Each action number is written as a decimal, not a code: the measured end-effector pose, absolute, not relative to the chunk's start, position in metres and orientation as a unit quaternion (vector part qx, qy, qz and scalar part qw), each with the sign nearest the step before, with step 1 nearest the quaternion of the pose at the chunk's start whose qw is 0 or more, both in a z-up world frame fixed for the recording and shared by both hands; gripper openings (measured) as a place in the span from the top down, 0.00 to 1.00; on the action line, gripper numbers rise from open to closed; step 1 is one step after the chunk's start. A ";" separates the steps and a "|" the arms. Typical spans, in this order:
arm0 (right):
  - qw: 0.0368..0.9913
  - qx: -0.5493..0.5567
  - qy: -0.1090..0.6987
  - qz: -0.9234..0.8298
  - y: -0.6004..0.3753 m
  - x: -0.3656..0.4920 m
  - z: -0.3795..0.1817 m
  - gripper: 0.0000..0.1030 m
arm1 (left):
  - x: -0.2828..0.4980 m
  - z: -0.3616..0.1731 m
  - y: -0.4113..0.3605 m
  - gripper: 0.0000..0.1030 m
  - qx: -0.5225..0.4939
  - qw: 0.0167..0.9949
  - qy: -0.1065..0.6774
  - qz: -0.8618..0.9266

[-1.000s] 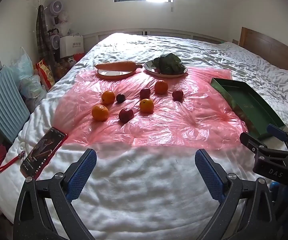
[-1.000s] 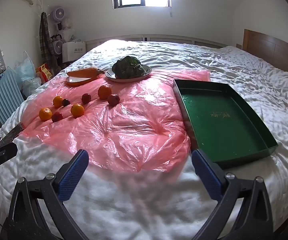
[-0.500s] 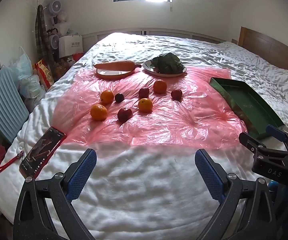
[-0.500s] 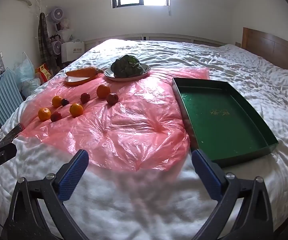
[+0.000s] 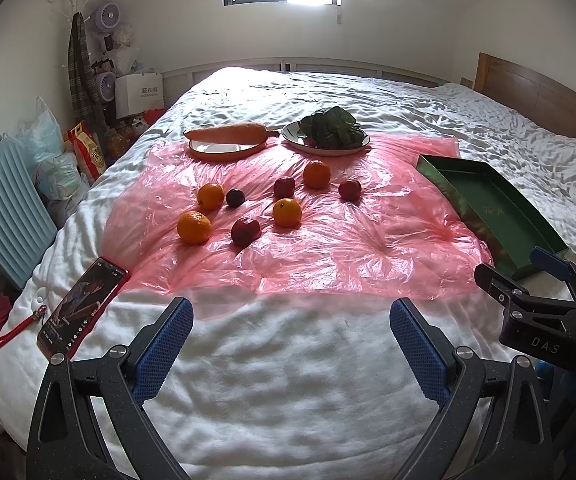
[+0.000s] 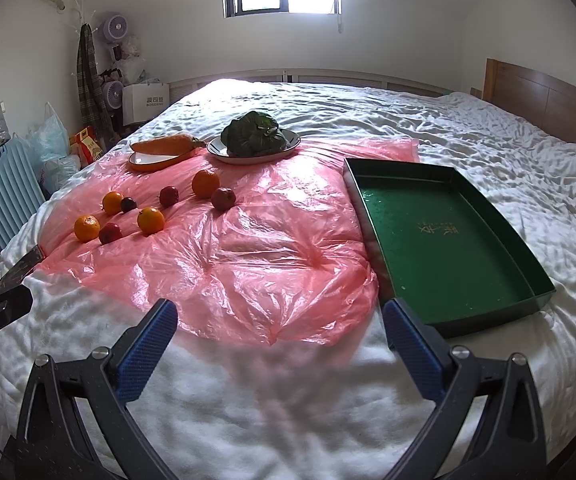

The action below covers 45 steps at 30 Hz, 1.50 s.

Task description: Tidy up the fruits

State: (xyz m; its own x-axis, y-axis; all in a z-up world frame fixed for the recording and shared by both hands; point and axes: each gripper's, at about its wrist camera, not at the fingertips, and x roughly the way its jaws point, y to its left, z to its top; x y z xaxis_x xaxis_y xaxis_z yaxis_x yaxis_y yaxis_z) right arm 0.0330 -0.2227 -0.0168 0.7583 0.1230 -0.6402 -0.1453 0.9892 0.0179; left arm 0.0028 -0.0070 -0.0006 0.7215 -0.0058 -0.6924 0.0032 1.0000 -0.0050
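Above the bed's (image 5: 288, 380) near edge, both the left gripper (image 5: 289, 346) and right gripper (image 6: 280, 346) hang spread wide and empty, short of oranges (image 5: 286, 212) and what look like plums (image 5: 245, 231).

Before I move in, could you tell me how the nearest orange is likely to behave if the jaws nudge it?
The nearest orange looks round, so it would probably roll when nudged. It sits on the crinkled pink plastic sheet, which looks slick, so it may also slide. The soft white bedding beneath likely dimples and slows it.
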 end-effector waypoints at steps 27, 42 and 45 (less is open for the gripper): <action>0.932 -0.004 0.344 0.110 -0.215 0.069 -0.032 0.00 | 0.048 -0.026 -0.019 0.06 0.023 0.918 0.397 -0.007; 0.922 -0.003 0.346 0.176 -0.194 0.135 -0.030 0.00 | 0.101 -0.040 -0.009 0.06 0.029 0.924 0.380 -0.001; 0.914 -0.013 0.354 0.199 -0.183 0.158 -0.025 0.00 | 0.113 -0.040 0.001 0.07 0.026 0.923 0.384 0.011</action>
